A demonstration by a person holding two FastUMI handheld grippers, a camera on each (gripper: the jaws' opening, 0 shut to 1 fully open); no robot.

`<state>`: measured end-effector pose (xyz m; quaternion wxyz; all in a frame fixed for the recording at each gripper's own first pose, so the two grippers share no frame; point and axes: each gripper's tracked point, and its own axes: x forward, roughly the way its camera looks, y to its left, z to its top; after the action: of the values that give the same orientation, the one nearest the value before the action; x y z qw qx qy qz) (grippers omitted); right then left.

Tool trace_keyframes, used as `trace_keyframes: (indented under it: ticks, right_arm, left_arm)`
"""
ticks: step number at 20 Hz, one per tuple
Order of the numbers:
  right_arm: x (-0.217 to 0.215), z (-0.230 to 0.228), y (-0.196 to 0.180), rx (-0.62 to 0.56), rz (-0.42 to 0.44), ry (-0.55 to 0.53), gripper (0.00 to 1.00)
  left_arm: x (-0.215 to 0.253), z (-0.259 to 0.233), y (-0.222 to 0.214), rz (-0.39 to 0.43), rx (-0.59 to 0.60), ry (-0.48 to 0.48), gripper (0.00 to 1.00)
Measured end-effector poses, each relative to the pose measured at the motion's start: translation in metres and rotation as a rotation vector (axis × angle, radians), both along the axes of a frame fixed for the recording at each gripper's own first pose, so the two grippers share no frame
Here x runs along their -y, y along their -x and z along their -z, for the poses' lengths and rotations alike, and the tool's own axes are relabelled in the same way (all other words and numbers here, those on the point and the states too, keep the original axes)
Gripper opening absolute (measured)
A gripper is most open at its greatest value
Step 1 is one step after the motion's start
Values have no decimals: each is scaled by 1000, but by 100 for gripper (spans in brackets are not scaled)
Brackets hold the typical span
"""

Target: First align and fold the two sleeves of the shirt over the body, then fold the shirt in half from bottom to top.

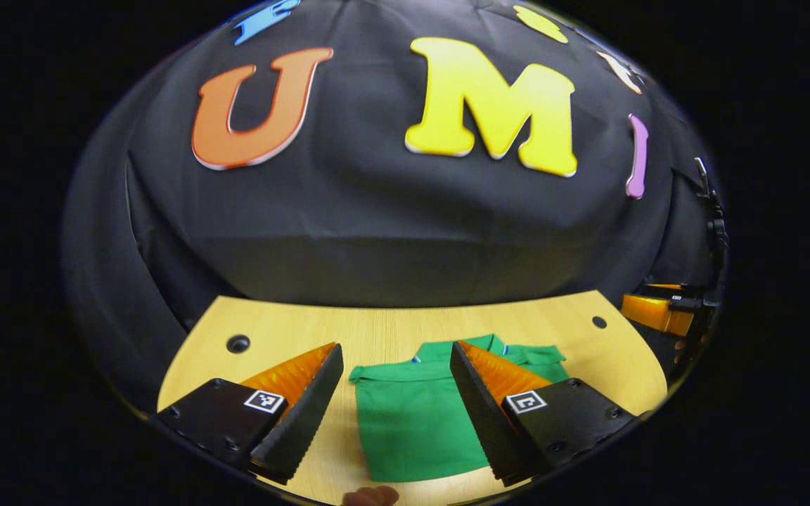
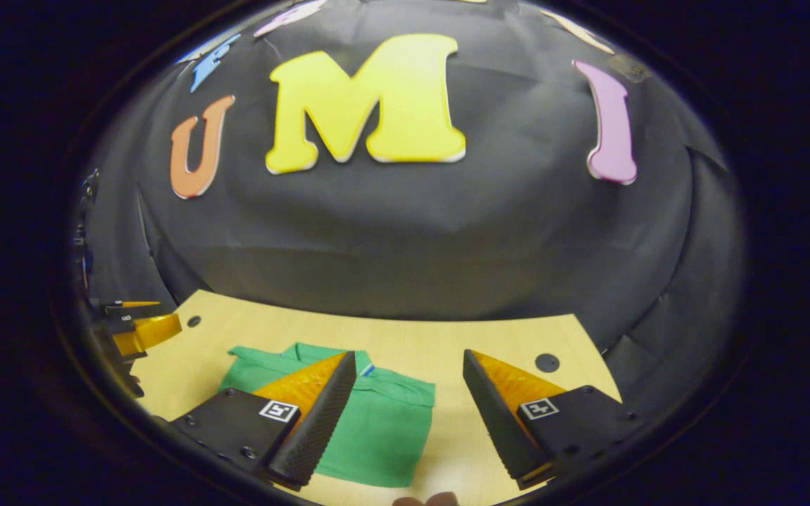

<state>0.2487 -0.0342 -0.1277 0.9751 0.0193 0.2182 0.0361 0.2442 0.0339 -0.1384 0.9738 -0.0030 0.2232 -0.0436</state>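
On the pale wooden counter (image 1: 391, 334) lies the green collared cotton shirt (image 1: 412, 422), flat. Left of the shirt's middle I hold my left tongs (image 1: 396, 400) wide apart, empty; right of it, my right tongs (image 2: 410, 414) gape likewise, empty.

A green shirt (image 1: 412, 414) is laid flat on the table, low in the frame, collar toward the wall, both short sleeves spread out sideways, unfolded.

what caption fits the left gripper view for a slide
Open left gripper hovers over green polo shirt on light wooden table.
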Motion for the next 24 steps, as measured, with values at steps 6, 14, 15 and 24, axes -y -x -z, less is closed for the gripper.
trace_keyframes:
  ticks: [6,14,15,24]
  right_arm:
    - [-16,-103,111,247,10,40,94]
    - [-39,-144,243,360,56,22,94]
    - [-43,-144,252,363,52,8,94]
    - [-39,-134,266,350,59,-16,96]
  left_arm:
    - [13,-114,86,-46,202,3,98]
    - [23,-178,211,-86,379,-34,98]
    - [25,-181,220,-84,396,-41,98]
    - [37,-179,246,-62,399,-33,88]
